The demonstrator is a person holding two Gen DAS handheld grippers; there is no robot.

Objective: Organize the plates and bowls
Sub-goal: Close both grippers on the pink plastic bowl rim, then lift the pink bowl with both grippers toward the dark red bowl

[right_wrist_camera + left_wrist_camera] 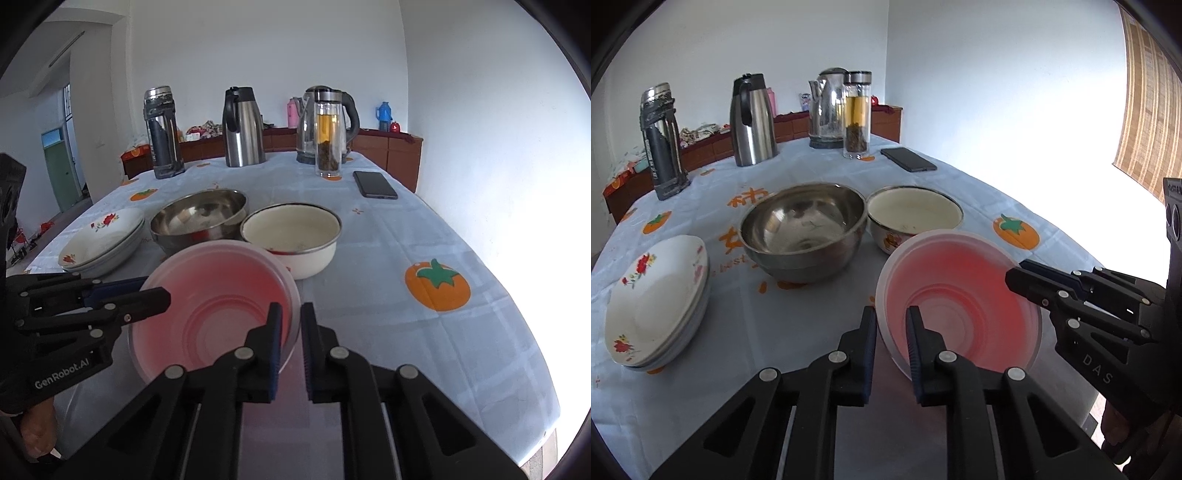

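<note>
A translucent pink plastic bowl sits near the table's front edge, held from two sides. My left gripper is shut on its left rim, one finger inside and one outside. My right gripper is shut on the opposite rim in the same way. Behind the pink bowl stand a steel bowl and a cream enamel bowl, side by side. A stack of white flowered plates lies to the left.
At the back of the light blue tablecloth stand a dark flask, a steel jug, a kettle and a glass tea bottle. A black phone lies at the right rear. The table edge runs close on the right.
</note>
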